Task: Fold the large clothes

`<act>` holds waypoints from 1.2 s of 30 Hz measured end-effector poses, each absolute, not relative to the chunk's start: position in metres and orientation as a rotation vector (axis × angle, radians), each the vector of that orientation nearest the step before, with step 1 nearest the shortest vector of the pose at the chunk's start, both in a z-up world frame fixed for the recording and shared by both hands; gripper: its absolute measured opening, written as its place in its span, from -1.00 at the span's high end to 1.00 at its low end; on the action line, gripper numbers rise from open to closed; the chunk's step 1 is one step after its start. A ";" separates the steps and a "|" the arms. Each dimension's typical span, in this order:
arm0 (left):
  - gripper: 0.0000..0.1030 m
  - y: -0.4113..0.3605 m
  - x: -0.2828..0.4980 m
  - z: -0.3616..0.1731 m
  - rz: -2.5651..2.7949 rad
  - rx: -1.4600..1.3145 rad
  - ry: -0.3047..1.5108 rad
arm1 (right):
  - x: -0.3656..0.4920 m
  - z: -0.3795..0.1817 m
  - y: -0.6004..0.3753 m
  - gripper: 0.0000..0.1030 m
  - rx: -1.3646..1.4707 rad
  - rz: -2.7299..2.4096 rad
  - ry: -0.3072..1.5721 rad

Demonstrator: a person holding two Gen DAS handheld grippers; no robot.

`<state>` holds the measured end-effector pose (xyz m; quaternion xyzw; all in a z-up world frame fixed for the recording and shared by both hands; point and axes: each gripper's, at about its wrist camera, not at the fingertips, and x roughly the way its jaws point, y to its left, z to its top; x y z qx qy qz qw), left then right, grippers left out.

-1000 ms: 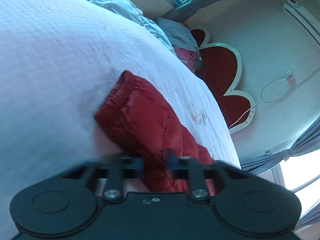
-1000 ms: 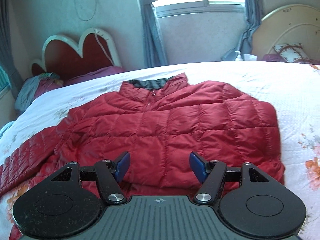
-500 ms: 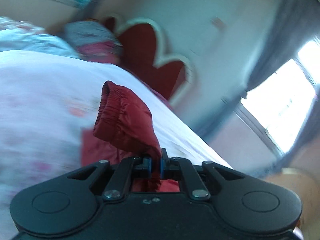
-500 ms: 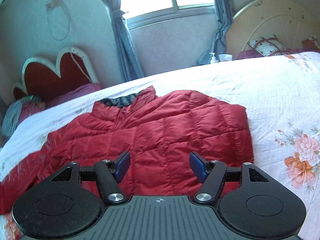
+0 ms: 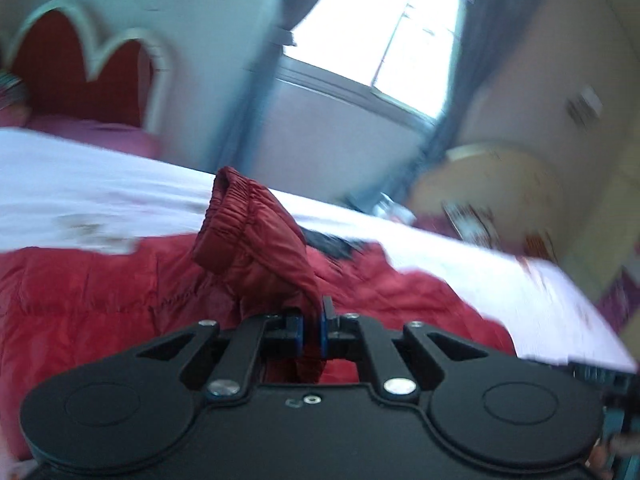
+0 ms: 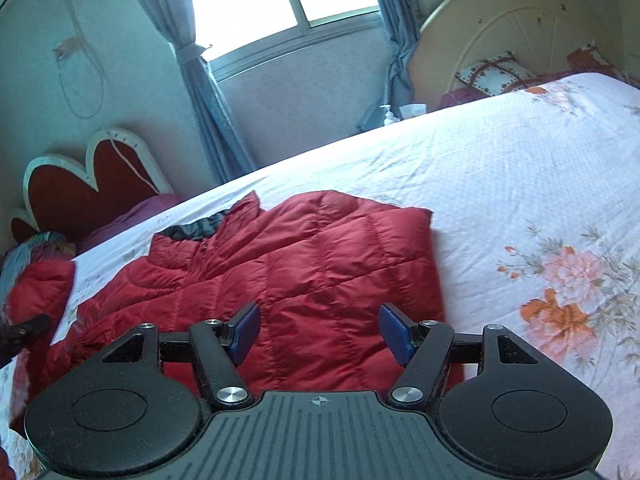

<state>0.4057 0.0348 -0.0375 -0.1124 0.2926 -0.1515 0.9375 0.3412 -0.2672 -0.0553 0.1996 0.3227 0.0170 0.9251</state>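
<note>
A red quilted jacket (image 6: 304, 272) lies face up on the bed, its dark collar toward the far edge. My left gripper (image 5: 311, 330) is shut on the jacket's sleeve (image 5: 256, 248) near the elastic cuff, and the cuff stands up above the jacket's body (image 5: 100, 292). In the right wrist view the lifted sleeve (image 6: 40, 288) shows at the left edge. My right gripper (image 6: 320, 328) hovers open over the jacket's near hem with nothing between its blue pads.
The bed has a white floral sheet (image 6: 540, 208). A red heart-shaped headboard (image 6: 92, 176) stands at the far left, a cream headboard (image 6: 500, 36) with cushions at the far right. A curtained window (image 6: 280, 4) is behind the bed, with a bottle (image 6: 388, 114) below it.
My left gripper has closed on the sleeve, lifted it off the sheet and swung it over the jacket's body while rolling. My right gripper has drifted right and tilted, still open.
</note>
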 end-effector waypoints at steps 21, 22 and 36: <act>-0.02 -0.114 0.419 -0.089 -0.598 -0.111 0.824 | 0.307 -0.060 -0.353 -0.29 0.545 -0.041 0.655; -0.19 -0.112 0.415 -0.088 -0.615 -0.134 0.817 | 0.308 -0.060 -0.354 -0.29 0.554 -0.031 0.655; 0.47 0.090 0.408 -0.070 -0.135 -0.228 0.658 | 0.367 -0.086 -0.295 -0.27 0.547 0.174 0.781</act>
